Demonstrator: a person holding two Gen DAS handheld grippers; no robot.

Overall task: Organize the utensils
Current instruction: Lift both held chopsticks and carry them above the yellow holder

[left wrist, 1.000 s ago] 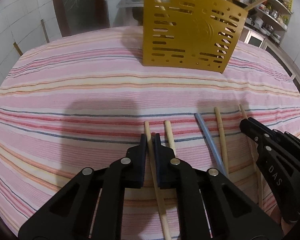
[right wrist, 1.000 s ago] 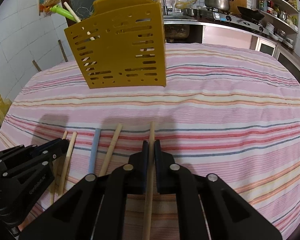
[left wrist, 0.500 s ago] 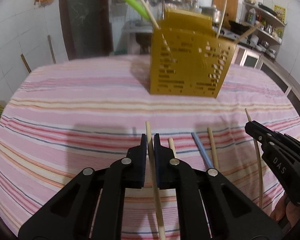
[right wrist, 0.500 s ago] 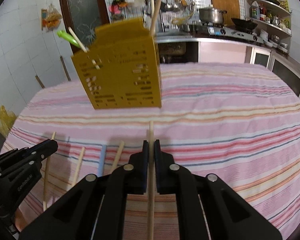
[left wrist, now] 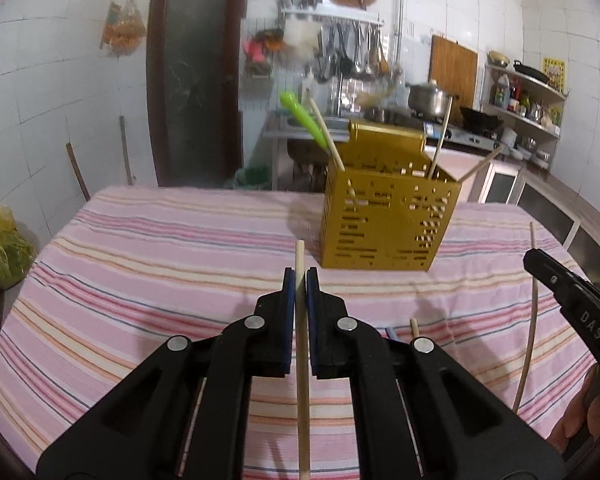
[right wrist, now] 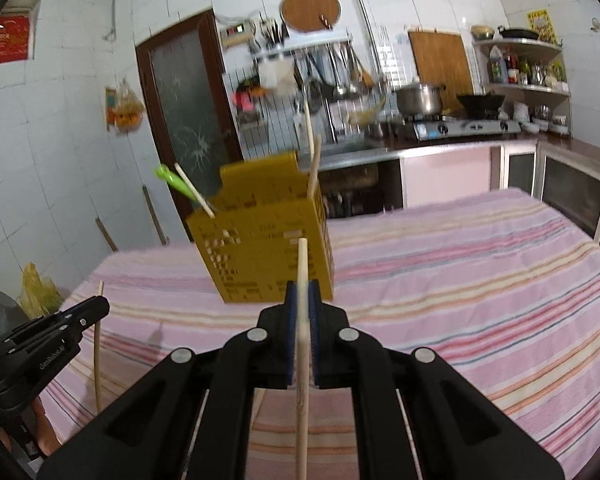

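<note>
My left gripper [left wrist: 300,276] is shut on a wooden chopstick [left wrist: 302,380] and holds it lifted above the striped tablecloth [left wrist: 140,264]. My right gripper [right wrist: 302,290] is shut on another wooden chopstick [right wrist: 302,360], also lifted. The yellow perforated utensil holder [left wrist: 384,224] stands on the table ahead, a little right of the left gripper; it holds a green utensil [left wrist: 304,120] and several chopsticks. In the right wrist view the holder [right wrist: 264,252] is just behind the chopstick tip. Each gripper shows at the edge of the other's view.
A blue chopstick end [left wrist: 391,333] and a wooden one [left wrist: 414,326] lie on the cloth behind my left fingers. A kitchen counter with a pot [right wrist: 418,100] and a stove is beyond the table. A yellow bag [left wrist: 0,248] sits left of the table.
Both grippers have risen off the cloth and tilted up, each carrying its chopstick. The holder now sits lower and farther in both views, with the kitchen wall in sight.
</note>
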